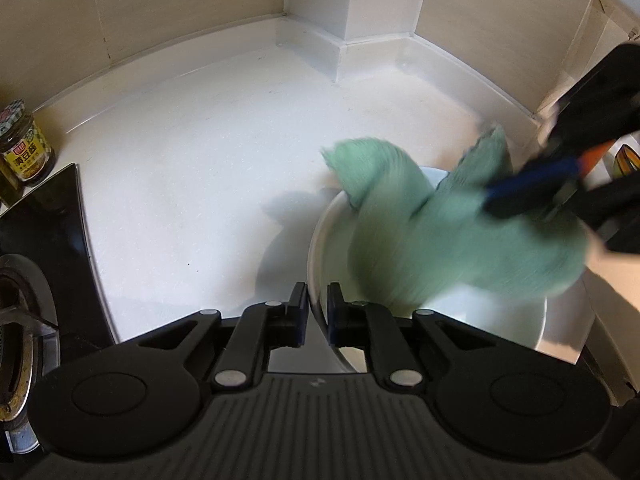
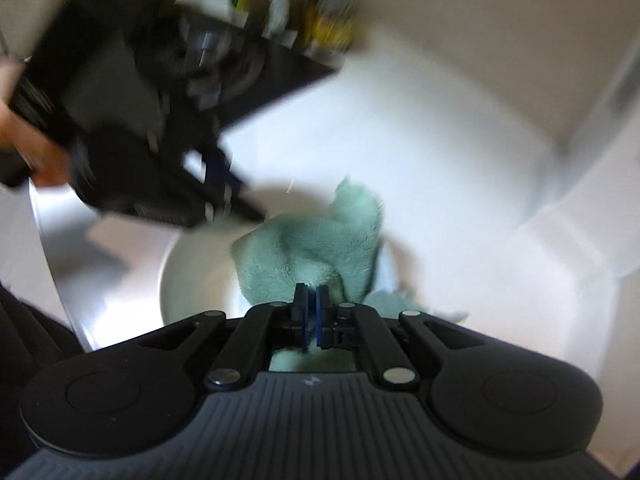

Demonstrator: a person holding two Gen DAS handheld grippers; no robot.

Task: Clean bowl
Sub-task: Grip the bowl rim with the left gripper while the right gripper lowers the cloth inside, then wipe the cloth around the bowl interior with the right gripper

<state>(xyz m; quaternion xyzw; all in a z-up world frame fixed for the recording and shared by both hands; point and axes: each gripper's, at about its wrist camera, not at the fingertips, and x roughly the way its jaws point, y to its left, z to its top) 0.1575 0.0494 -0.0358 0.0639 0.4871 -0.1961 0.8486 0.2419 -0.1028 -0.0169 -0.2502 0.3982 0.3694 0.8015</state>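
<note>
A white bowl [image 1: 492,320] stands on the white counter at the lower right. My left gripper [image 1: 317,296] is shut on its near-left rim, one finger inside and one outside. A green cloth [image 1: 440,240] hangs bunched into the bowl, blurred. My right gripper [image 1: 490,200] comes in from the right, shut on the cloth's upper part. In the right wrist view, the right gripper [image 2: 311,298] pinches the green cloth [image 2: 312,244] over the bowl [image 2: 192,276]. The left gripper [image 2: 244,204] is at the bowl's far-left rim.
A black gas stove [image 1: 44,240] with a burner borders the white counter [image 1: 200,152] on the left. A labelled jar [image 1: 26,144] stands behind it. A white wall column [image 1: 352,12] juts out at the back corner. Several blurred bottles [image 2: 328,20] stand beyond the stove.
</note>
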